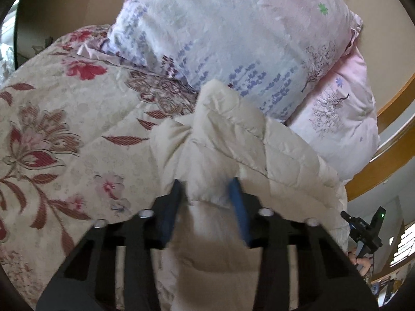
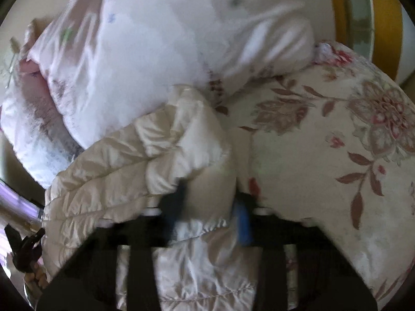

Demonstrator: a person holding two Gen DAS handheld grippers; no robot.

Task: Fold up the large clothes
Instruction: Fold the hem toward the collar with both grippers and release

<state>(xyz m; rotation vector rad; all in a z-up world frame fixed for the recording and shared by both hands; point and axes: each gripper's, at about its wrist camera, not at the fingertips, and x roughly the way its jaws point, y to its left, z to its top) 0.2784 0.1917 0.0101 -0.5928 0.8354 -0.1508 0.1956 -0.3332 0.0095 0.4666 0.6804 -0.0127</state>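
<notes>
2 grippers each pinch a bunch of the same cream quilted puffer jacket (image 1: pixel 233 140), a glossy, stitched-panel garment lying rumpled on a beige bedspread with red floral print (image 1: pixel 59 119). The left gripper (image 1: pixel 210 202) has its blue-padded fingers (image 1: pixel 240 207) closed part-way on a fold of padded fabric that bulges up between and beyond the tips. In the blurred right view, the right gripper (image 2: pixel 210 199) likewise clamps a puffy fold, with more jacket spreading left of its fingers and underneath them. Ahead of both pairs of fingertips sits a pale pink and white printed pillow (image 1: pixel 233 33), the jacket's far edge touching it.
</notes>
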